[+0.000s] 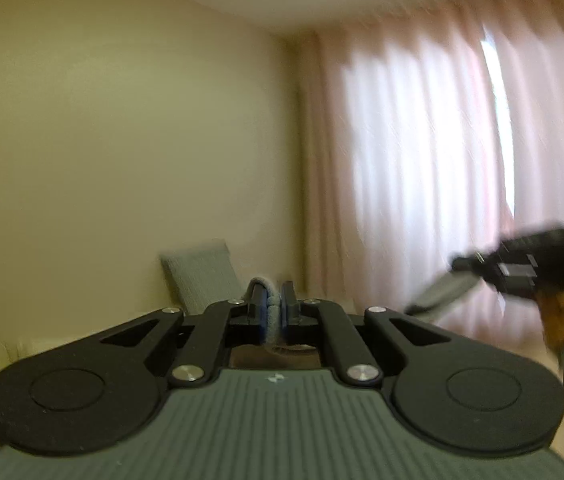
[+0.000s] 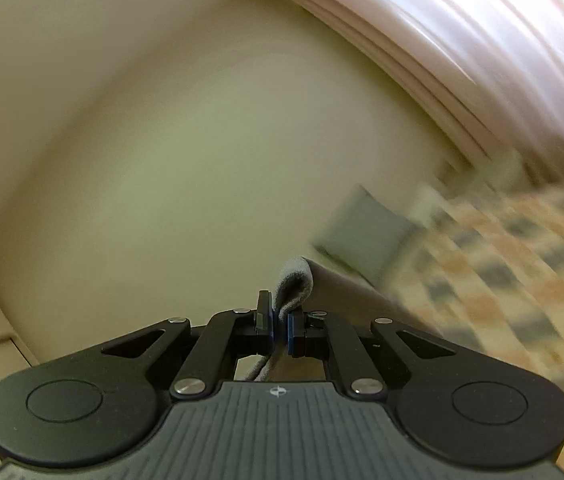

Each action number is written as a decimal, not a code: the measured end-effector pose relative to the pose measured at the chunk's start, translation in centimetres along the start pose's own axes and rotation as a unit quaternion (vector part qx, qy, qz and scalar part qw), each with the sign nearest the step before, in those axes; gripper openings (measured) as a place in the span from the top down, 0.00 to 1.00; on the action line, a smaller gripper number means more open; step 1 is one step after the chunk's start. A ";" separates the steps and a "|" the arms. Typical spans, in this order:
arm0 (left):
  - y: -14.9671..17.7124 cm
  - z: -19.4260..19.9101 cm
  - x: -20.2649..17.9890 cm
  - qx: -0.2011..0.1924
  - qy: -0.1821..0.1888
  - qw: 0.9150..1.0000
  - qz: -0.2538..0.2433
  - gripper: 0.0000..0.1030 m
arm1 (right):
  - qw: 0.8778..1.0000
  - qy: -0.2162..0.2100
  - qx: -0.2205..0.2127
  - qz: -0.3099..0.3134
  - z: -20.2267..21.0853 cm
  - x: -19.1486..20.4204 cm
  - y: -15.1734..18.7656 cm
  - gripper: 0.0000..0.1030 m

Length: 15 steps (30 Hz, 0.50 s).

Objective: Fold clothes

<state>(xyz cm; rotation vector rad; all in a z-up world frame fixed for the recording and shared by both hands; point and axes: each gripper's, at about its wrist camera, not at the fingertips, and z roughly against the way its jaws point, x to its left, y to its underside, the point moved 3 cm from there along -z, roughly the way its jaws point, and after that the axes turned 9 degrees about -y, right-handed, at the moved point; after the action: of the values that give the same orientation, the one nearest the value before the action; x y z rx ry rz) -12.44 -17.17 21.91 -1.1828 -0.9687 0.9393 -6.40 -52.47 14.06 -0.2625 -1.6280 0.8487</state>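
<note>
Two grippers are both clamped on the same grey garment, each high above the bed. Your left gripper has its jaws drawn nearly together, with a rolled fold of the grey garment pinched between the blue pads and a loop of it arching over the left fingertip. Your right gripper is likewise closed tight on a bunched edge of the grey garment; cloth puffs up above the pads and a strip trails down beneath them toward the gripper body.

Beyond the garment, a grey-green pillow leans against the cream wall. From the right wrist view that pillow sits just beside a checked bedspread in orange, grey and cream, blurred by motion. To the right of the pillow, pink curtains hang with daylight behind them.

In the left wrist view, your right gripper shows as a blurred black shape well to the right of the pillow, in front of the curtains, with grey cloth hanging from it.
</note>
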 end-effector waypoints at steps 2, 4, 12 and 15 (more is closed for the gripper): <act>7.0 1.7 -3.2 0.064 0.036 0.997 -0.029 0.95 | 0.998 0.056 0.040 -0.015 3.7 -5.5 4.8 0.94; 15.4 2.1 -6.1 0.162 0.079 0.983 -0.043 0.94 | 0.988 0.128 0.079 -0.034 7.4 -11.3 9.8 0.94; 47.9 3.4 -14.2 0.486 0.165 0.857 -0.050 0.95 | 0.882 0.402 0.184 -0.166 20.5 -33.0 29.9 0.94; 53.6 4.9 -15.2 0.503 0.179 0.839 -0.102 0.93 | 0.865 0.432 0.178 -0.181 23.1 -36.9 33.8 0.88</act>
<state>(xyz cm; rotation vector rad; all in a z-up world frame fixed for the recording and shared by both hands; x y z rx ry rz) -25.90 -22.87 -32.13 -0.3085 -0.1851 0.8266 -27.91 -59.43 -36.25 -0.0445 -0.6269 0.5867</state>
